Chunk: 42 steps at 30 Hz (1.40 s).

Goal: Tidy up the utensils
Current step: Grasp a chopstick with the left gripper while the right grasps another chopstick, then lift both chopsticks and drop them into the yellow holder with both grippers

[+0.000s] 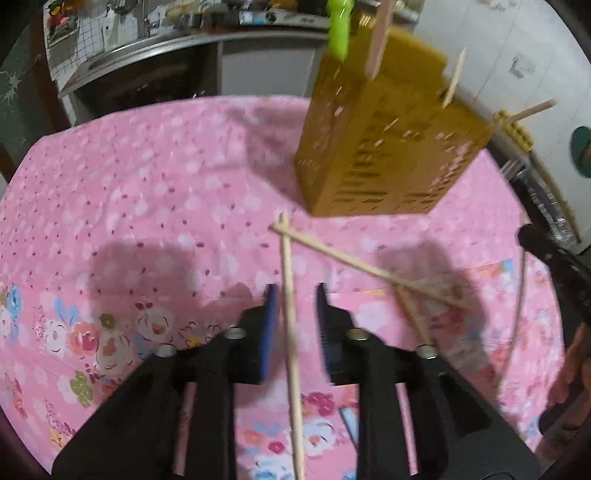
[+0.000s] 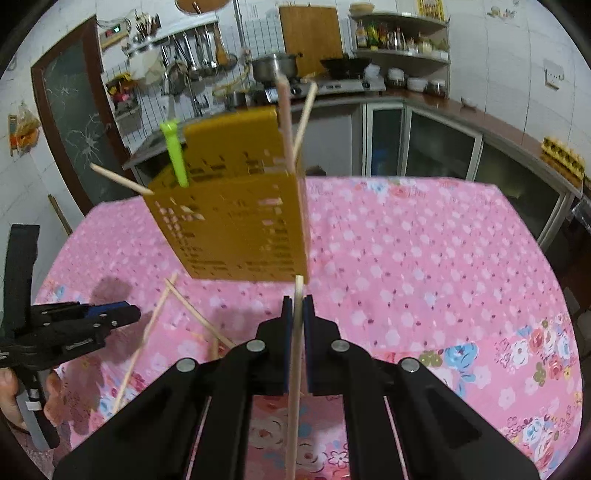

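A yellow slotted utensil holder [image 1: 388,147] stands on the pink floral tablecloth; it also shows in the right wrist view [image 2: 236,221]. It holds a green utensil [image 1: 340,29], a pink stick and wooden chopsticks [image 1: 454,77]. My left gripper [image 1: 295,291] is open, with a wooden chopstick [image 1: 290,332] lying on the cloth between its fingers. A few more chopsticks [image 1: 369,267] lie crossed to the right. My right gripper [image 2: 298,299] is shut on a wooden chopstick [image 2: 295,369], just in front of the holder. The left gripper shows at that view's left edge [image 2: 122,314].
The table edge [image 2: 517,206] meets kitchen counters and cabinets [image 2: 424,147] behind. A stove with a pot [image 2: 275,66] and hanging utensils stand at the back. A dark door [image 2: 74,129] is at the left.
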{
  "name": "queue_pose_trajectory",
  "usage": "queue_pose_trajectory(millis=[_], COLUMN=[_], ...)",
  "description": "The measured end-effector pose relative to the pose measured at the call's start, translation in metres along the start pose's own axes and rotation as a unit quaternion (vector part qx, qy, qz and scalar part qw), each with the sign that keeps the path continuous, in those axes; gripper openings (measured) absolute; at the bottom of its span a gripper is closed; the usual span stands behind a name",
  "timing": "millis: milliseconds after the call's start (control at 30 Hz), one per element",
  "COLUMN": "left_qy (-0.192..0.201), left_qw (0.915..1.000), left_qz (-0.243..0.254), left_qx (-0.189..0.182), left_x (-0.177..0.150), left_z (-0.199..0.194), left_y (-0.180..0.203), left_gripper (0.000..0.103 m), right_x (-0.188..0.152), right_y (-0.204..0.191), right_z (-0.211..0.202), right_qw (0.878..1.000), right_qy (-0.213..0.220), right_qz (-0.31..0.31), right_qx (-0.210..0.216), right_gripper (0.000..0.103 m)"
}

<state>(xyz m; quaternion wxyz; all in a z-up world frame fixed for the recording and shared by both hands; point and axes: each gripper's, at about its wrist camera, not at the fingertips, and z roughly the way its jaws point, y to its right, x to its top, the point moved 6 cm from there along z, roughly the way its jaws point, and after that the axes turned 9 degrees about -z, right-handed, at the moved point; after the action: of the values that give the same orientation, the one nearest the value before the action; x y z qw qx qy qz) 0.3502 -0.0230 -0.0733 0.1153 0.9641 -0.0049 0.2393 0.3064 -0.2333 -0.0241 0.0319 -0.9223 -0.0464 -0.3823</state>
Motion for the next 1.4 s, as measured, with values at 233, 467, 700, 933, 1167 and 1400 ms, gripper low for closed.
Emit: queue_pose_trajectory(millis=[233, 467, 700, 933, 1167, 1400], left_qy=[-0.015, -0.028, -0.011, 0.04, 0.12, 0.188], left_qw=[0.9987, 0.9958, 0.9978, 0.9991, 0.9922, 0.9791], left_qz=[0.017, 0.052, 0.032, 0.002, -0.003, -0.018], left_qx=[0.045, 0.069, 0.056, 0.017, -0.033, -0.077], left_x=[0.005, 0.017, 0.014, -0.002, 0.004, 0.017], left_z=[0.035, 0.045, 0.033, -0.013, -0.067, -0.107], left_y=[0.001, 0.012, 0.001, -0.01, 0.0, 0.013], left_gripper=[0.035, 0.006, 0.005, 0.005, 0.005, 0.005], right_x=[-0.018, -0.022, -0.015, 0.0, 0.014, 0.025], right_y=[0.016, 0.02, 0.021, 0.013, 0.003, 0.002], right_z=[0.032, 0.049, 0.038, 0.009, -0.019, -0.041], right_qw=[0.999, 0.999, 0.999, 0.999, 0.997, 0.993], right_qy=[-0.035, -0.047, -0.027, 0.025, 0.07, 0.112], right_qz=[0.016, 0.02, 0.021, 0.018, 0.008, 0.011], right_qx=[-0.002, 0.003, 0.009, 0.023, 0.024, 0.028], right_gripper=[0.006, 0.006, 0.006, 0.006, 0.006, 0.006])
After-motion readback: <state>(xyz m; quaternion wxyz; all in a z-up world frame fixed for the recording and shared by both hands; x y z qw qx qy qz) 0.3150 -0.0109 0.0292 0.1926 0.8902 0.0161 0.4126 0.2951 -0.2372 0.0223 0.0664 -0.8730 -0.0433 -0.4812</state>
